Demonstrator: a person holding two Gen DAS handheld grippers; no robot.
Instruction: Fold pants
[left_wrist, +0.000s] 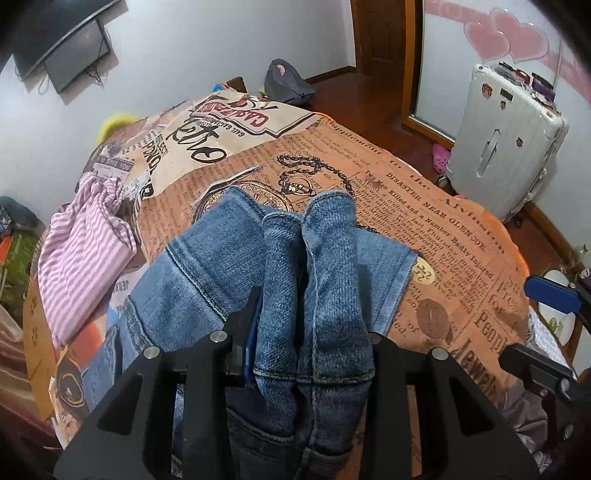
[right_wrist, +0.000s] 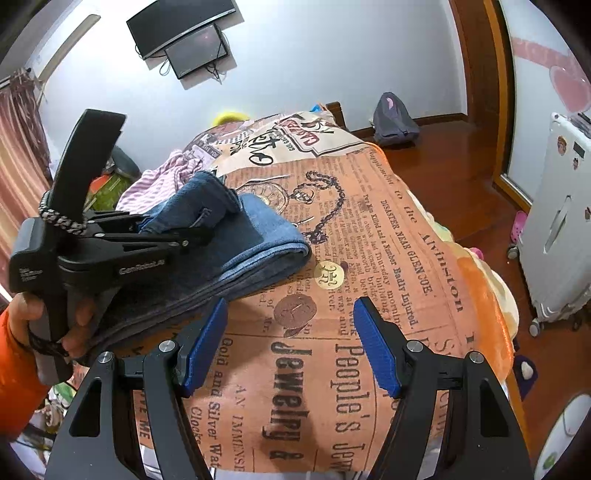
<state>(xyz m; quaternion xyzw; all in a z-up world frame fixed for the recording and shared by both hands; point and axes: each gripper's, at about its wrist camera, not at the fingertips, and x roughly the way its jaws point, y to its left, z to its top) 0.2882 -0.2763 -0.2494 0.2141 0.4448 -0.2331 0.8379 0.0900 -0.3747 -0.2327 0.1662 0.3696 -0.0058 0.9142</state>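
Observation:
Blue denim pants (left_wrist: 207, 266) lie partly folded on a bed with a newspaper-print cover (left_wrist: 424, 206). My left gripper (left_wrist: 310, 325) is shut on a bunched fold of the pants and holds it up above the layers below. In the right wrist view the pants (right_wrist: 258, 236) lie at the left, with the left gripper (right_wrist: 177, 236) clamped on their upper fold. My right gripper (right_wrist: 290, 350) is open and empty, its blue pads (right_wrist: 207, 343) spread just above the bed cover (right_wrist: 369, 236), to the right of the pants.
A pink striped garment (left_wrist: 85, 243) lies left of the pants. A white suitcase (left_wrist: 506, 136) stands on the wooden floor to the right of the bed. A grey backpack (left_wrist: 288, 85) sits beyond the bed's far end. The bed's right edge (right_wrist: 495, 288) drops to the floor.

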